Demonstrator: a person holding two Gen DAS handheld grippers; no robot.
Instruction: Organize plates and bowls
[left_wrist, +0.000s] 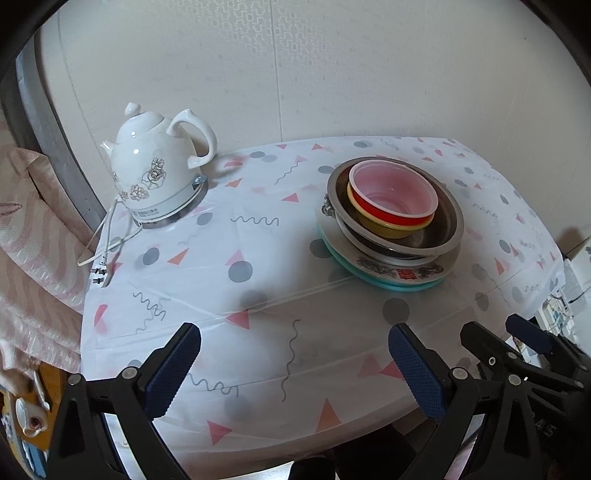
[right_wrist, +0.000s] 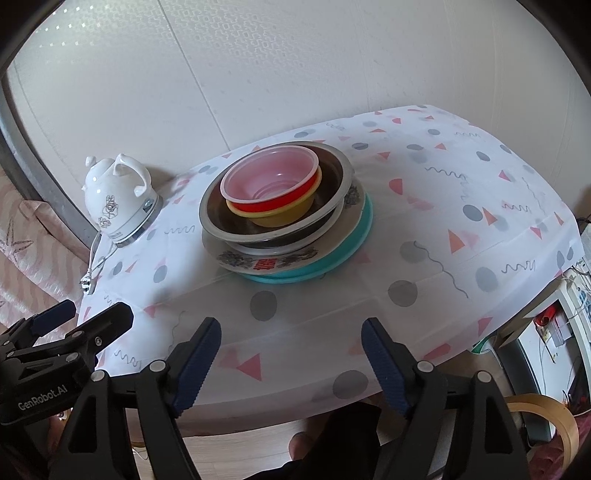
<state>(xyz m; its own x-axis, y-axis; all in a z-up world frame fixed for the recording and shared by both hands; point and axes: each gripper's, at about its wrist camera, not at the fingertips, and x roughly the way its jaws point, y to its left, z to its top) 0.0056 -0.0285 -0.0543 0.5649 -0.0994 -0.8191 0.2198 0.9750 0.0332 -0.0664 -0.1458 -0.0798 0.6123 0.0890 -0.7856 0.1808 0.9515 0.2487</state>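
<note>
Left gripper (left_wrist: 294, 369) fingers spread wide, nothing between them, hovering over the near desk (left_wrist: 258, 295) edge. Right gripper (right_wrist: 291, 365) likewise wide apart and empty, just beside the left one. The stack sits mid-desk, well beyond both: teal plate (right_wrist: 351, 240) at bottom, mostly hidden, only its rim showing; patterned white plate (right_wrist: 266, 264) on it, print partly covered; steel bowl (right_wrist: 273, 225) tilted on top; yellow bowl (right_wrist: 284, 218) and red bowl (right_wrist: 273, 184) nested inside. White kettle (left_wrist: 159, 162) stands left of the stack, apart, its cord (left_wrist: 103, 240) trailing off the desk edge. Nothing lies between fingers and stack.
</note>
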